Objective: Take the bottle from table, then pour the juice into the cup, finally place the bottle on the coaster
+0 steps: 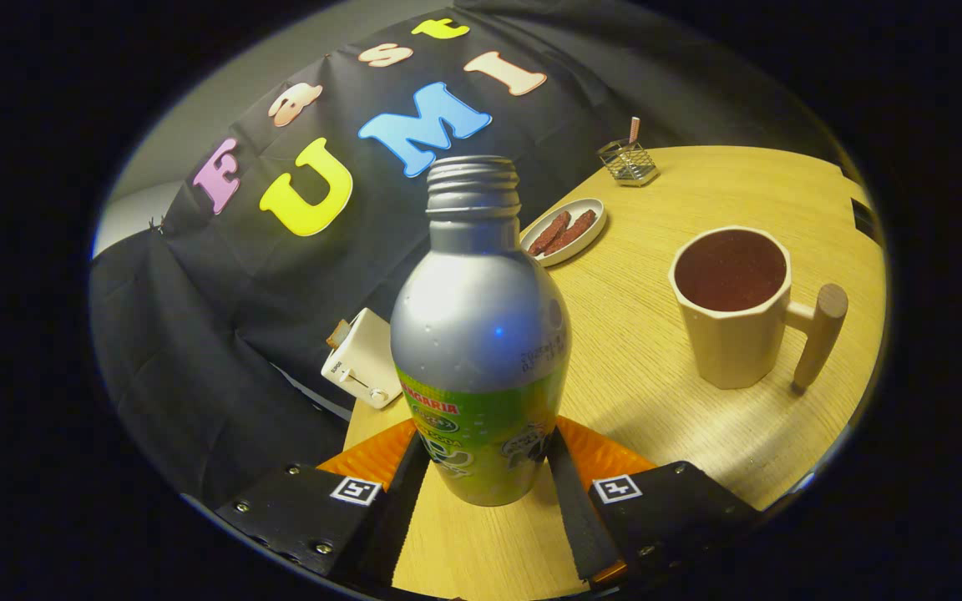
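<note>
The gripper (488,467) is holding the bottle (481,334) between its two fingers, the jaws standing narrow and pressing on the lower, labelled part of the body from either side. The bottle is standing upright in the grip, its bottom edge appearing to hang just above the table (681,417); whether it is touching the wood cannot be told. It is a silver metal bottle with a green label, its threaded neck uncapped and open; the level of anything inside is not showing. Beyond the fingers and off to the right, the cup (736,305) is sitting on the table well apart from the bottle, a cream faceted mug with a wooden handle pointing right, and it is holding a dark reddish liquid close to the rim. Further beyond, between bottle neck and cup, a small white plate (566,231) is carrying two brown strips of food. Past the plate, near the far table edge, a wire holder (628,161) is standing with one thin stick in it. To the left of the bottle, at the table edge, a white toaster (362,359) is sitting with a slice of toast poking out of its slot. Nothing is lying on the wood between bottle and cup.
</note>
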The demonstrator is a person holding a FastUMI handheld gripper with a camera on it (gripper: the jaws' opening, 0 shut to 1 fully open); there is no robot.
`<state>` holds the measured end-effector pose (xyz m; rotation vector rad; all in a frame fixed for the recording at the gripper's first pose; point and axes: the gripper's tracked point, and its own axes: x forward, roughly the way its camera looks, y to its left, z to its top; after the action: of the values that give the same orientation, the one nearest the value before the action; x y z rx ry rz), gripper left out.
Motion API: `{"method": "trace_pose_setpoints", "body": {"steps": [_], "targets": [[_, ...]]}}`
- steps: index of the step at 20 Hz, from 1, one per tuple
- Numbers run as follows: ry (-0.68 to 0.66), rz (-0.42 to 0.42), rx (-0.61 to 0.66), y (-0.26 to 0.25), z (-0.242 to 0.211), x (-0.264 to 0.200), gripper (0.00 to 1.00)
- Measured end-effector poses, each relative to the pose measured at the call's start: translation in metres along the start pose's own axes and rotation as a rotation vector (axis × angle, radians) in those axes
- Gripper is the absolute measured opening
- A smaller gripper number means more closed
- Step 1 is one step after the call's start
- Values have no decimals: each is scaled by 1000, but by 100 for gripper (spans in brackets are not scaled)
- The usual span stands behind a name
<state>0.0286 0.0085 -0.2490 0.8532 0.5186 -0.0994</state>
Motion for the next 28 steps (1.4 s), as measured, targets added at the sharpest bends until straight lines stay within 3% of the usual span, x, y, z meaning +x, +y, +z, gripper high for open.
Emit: {"method": "trace_pose_setpoints", "body": {"steps": [14,28], "targets": [[96,45,308,-16,-7,5,77],[134,134,632,-1,0,9,77]]}}
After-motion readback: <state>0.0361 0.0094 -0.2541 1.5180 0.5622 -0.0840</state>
